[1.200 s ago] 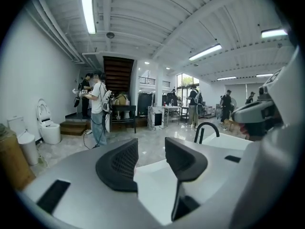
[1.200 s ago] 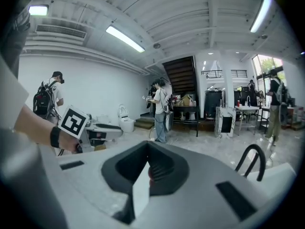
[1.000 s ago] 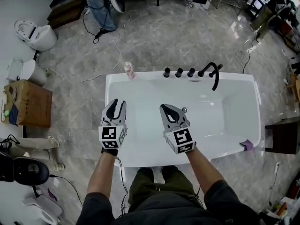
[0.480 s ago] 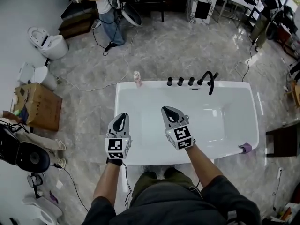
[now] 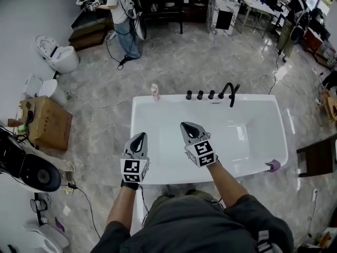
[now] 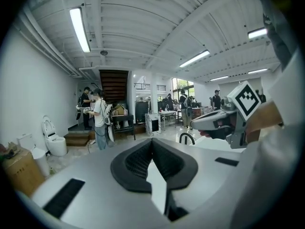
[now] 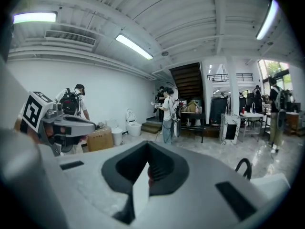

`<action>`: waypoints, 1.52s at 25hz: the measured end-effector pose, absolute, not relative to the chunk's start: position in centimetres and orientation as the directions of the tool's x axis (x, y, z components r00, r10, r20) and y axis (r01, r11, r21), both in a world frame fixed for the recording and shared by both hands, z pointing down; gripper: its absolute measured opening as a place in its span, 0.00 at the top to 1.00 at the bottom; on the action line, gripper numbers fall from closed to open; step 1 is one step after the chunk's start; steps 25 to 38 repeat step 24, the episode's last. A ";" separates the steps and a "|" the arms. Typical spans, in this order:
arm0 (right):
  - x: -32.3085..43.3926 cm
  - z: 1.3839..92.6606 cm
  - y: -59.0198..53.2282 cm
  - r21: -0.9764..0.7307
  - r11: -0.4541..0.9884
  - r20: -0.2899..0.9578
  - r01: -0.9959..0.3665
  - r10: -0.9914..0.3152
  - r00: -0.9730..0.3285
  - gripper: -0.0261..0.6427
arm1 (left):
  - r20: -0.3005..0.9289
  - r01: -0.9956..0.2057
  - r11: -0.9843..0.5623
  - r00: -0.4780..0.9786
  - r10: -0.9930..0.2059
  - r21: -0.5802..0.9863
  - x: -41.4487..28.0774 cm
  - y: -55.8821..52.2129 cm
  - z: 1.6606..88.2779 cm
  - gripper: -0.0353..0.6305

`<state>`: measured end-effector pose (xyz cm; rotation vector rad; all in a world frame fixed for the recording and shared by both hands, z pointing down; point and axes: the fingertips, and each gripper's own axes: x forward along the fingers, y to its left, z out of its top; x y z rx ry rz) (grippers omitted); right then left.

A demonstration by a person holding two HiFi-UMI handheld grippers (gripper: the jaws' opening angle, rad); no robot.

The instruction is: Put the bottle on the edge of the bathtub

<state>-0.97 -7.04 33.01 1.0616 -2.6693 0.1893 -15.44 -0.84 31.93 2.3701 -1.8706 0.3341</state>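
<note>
Standing upright, task piece: one small pale pink plastic bottle (image 5: 155, 91), on the far left corner of the rim of the white rectangular bathtub (image 5: 135, 121), left of the row of black metal taps and curved spout (image 5: 210, 95) on the same rim

Left gripper (image 5: 140, 136): grey body, black jaws, marker cube. Its jaws have just been closing and are pressed together with nothing between them. It is held over the near left part of the tub, well apart from the bottle

Right gripper (image 5: 186, 125): same make, jaws pressed together, empty, held over the basin near the left one

Small purple item (image 5: 273, 165): near right corner of the rim

Brown cardboard box (image 5: 50, 124), white toilet (image 5: 58, 57): on the grey marble floor (image 5: 184, 57), left of the tub

Person in jeans (image 5: 124, 15): far side of the room
</note>
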 end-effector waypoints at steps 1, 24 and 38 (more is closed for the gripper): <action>-1.0 32.8 -6.7 -0.026 0.726 0.286 -0.688 -0.654 -0.700 0.96 | 0.234 -0.970 -0.238 0.220 -0.947 -0.051 -15.4 -0.5 31.8 0.94; 0.4 30.1 -3.9 0.005 0.730 0.237 -0.684 -0.665 -0.708 0.96 | 0.233 -0.964 -0.260 0.240 -0.942 -0.060 -13.6 1.5 31.2 0.94; 0.4 30.1 -3.9 0.005 0.730 0.237 -0.684 -0.665 -0.708 0.96 | 0.233 -0.964 -0.260 0.240 -0.942 -0.060 -13.6 1.5 31.2 0.94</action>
